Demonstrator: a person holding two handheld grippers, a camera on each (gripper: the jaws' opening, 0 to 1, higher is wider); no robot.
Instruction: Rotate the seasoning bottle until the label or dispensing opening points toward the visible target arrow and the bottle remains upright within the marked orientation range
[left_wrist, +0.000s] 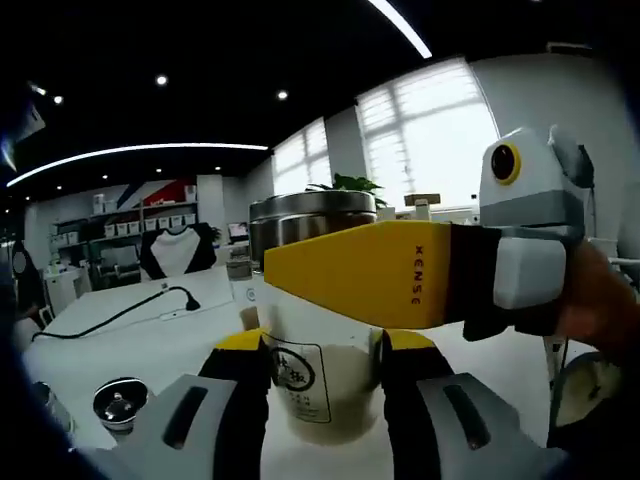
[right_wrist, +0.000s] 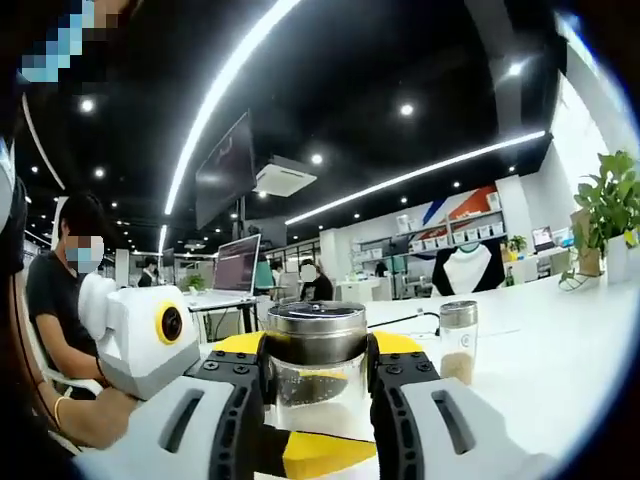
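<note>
The seasoning bottle (left_wrist: 312, 375) stands upright on the white table (left_wrist: 150, 350), clamped low on its body by the left gripper (left_wrist: 318, 352). The right gripper (right_wrist: 316, 372) grips its metal cap (right_wrist: 315, 332), while a second small jar (right_wrist: 458, 340) sits nearby to the right.

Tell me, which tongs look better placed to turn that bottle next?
Probably the right tongs: they clasp the seasoning bottle just under its metal cap. The left tongs grip its lower body, likely steadying it.
</note>
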